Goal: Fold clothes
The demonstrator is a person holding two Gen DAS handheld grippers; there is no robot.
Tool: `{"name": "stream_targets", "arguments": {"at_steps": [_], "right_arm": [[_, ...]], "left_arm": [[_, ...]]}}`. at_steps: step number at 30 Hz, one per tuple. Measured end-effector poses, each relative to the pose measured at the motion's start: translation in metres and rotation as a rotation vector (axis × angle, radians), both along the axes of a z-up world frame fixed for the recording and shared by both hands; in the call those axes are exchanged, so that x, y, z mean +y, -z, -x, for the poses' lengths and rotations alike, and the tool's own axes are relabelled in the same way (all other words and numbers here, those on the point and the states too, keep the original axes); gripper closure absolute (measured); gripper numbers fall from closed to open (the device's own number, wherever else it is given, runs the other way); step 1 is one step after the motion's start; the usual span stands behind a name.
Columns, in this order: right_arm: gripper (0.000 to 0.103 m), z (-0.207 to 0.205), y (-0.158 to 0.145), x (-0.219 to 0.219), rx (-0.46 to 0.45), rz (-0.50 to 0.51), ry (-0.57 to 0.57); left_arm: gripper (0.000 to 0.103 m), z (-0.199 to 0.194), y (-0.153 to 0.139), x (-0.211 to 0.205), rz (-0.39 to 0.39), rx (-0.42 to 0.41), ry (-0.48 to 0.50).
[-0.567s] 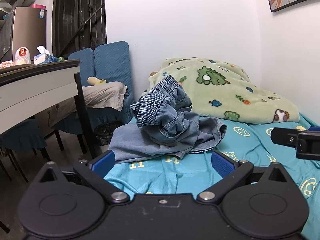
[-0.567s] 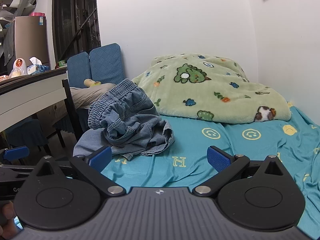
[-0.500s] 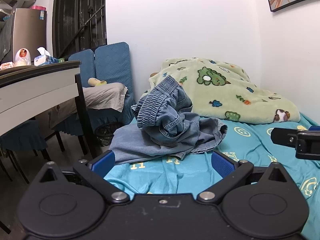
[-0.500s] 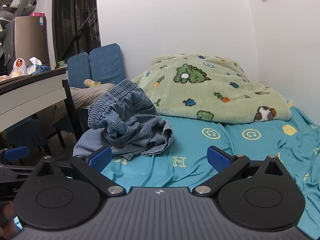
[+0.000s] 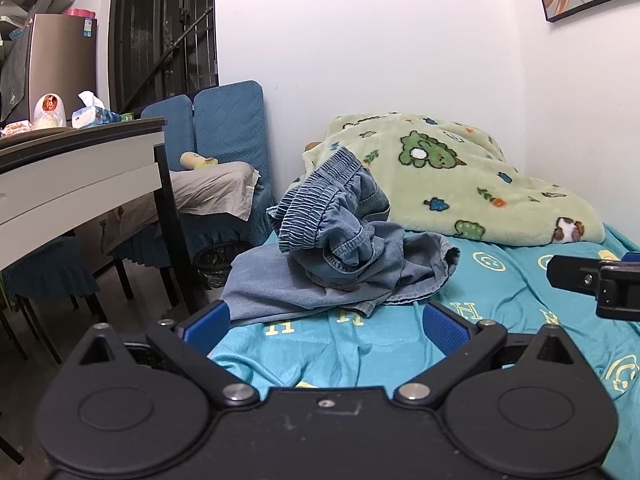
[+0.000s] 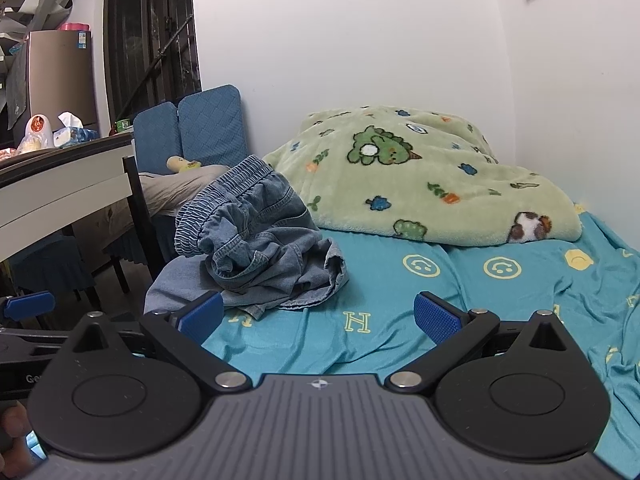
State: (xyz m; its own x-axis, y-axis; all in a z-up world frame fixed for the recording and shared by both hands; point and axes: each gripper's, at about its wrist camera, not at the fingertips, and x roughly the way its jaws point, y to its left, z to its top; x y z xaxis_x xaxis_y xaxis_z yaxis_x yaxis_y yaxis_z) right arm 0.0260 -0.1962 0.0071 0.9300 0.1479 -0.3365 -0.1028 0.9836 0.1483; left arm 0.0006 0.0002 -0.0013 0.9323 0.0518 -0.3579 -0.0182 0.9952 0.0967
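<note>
A crumpled pair of blue denim shorts [image 5: 340, 252] with a ribbed elastic waistband lies heaped on the teal bed sheet [image 5: 500, 292], near the bed's left edge. It also shows in the right wrist view [image 6: 260, 256]. My left gripper [image 5: 326, 322] is open and empty, just short of the shorts' near hem. My right gripper [image 6: 318, 314] is open and empty, hovering over the sheet [image 6: 400, 320] to the right of the shorts. The right gripper's finger shows at the right edge of the left wrist view [image 5: 592, 280].
A green cartoon-print fleece blanket [image 5: 448, 184] is piled at the back of the bed. A white table [image 5: 80, 176] with a tissue box stands to the left, with blue-covered chairs [image 5: 224, 120] behind it. Walls close the back and right.
</note>
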Motion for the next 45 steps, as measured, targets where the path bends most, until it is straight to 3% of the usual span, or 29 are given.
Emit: {"name": "stream_targets", "arguments": {"at_steps": [45], "right_arm": [[0.000,-0.0025,0.0038,-0.0038,-0.005,-0.007,0.007]], "left_arm": [[0.000,-0.0064,0.0040,-0.0025,-0.009,0.032,0.007]]}}
